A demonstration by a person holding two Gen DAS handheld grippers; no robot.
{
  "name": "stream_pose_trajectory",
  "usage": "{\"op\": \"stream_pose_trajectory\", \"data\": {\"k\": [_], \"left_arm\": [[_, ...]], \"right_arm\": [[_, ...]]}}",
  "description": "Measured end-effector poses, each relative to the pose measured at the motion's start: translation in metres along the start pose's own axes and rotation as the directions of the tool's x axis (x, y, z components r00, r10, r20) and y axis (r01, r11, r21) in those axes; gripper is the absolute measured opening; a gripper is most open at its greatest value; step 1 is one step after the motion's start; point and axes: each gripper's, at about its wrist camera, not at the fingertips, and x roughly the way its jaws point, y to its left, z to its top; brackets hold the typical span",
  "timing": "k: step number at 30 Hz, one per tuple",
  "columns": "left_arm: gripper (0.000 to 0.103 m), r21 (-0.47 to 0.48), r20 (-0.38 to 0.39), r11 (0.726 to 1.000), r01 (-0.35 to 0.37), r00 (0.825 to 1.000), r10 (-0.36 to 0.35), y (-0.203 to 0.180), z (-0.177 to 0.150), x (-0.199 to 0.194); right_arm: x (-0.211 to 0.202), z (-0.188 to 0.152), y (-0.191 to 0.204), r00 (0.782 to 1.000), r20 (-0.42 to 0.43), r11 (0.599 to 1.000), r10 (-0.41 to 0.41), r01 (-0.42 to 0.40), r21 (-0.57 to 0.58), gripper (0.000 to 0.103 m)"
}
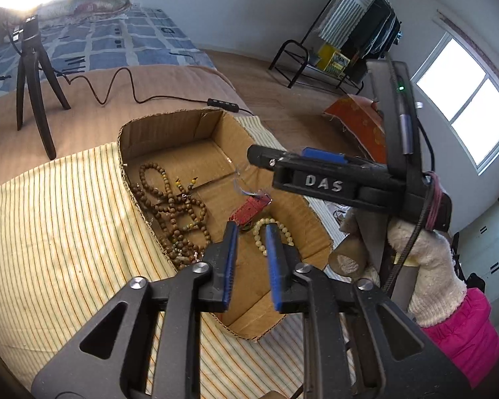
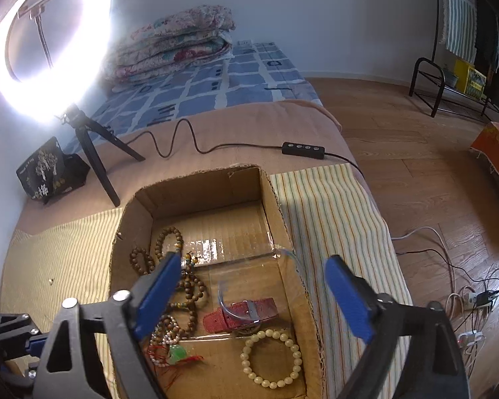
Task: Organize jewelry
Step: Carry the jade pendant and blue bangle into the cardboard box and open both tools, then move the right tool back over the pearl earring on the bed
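Cream bracelet (image 2: 271, 358) lies below open right gripper (image 2: 252, 296).

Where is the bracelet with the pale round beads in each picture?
Left wrist view: the pale bead bracelet lies in the cardboard box, low centre, partly hidden behind the left hand-held gripper.
Right wrist view: it lies in full view near the bottom, in the box's near right corner.
Shared landmark: the red watch strap just beside it.
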Motion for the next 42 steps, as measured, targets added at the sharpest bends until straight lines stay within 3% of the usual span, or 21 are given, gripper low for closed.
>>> {"op": "stream_pose_trajectory", "data": {"k": [16, 29, 35, 42], "left_arm": [[0.029, -0.006, 0.031, 0.998, -0.056, 0.998, 0.056, 0.018, -0.012, -0.024], [0.029, -0.011, 0.048, 0.981, -0.196, 0.979, 0.196, 0.079, -0.024, -0.077], [0.029, -0.013, 0.061, 0.960, -0.281, 0.958, 0.282, 0.114, -0.031, -0.103], [0.029, -0.020, 0.062, 0.923, -0.385, 0.921, 0.386, 0.161, -0.042, -0.121]], "right_arm": [[-0.025, -0.001, -0.005, 0.999, 0.049, 0.999, -0.008, 0.005, 0.044, 0.091], [-0.065, -0.014, 0.053, 0.993, 0.108, 0.997, 0.055, -0.048, -0.063, 0.091], [-0.074, -0.026, 0.090, 0.989, 0.108, 0.989, 0.096, -0.083, -0.119, 0.091], [-0.075, -0.056, 0.142, 0.985, 0.069, 0.968, 0.159, -0.142, -0.206, 0.091]]}}
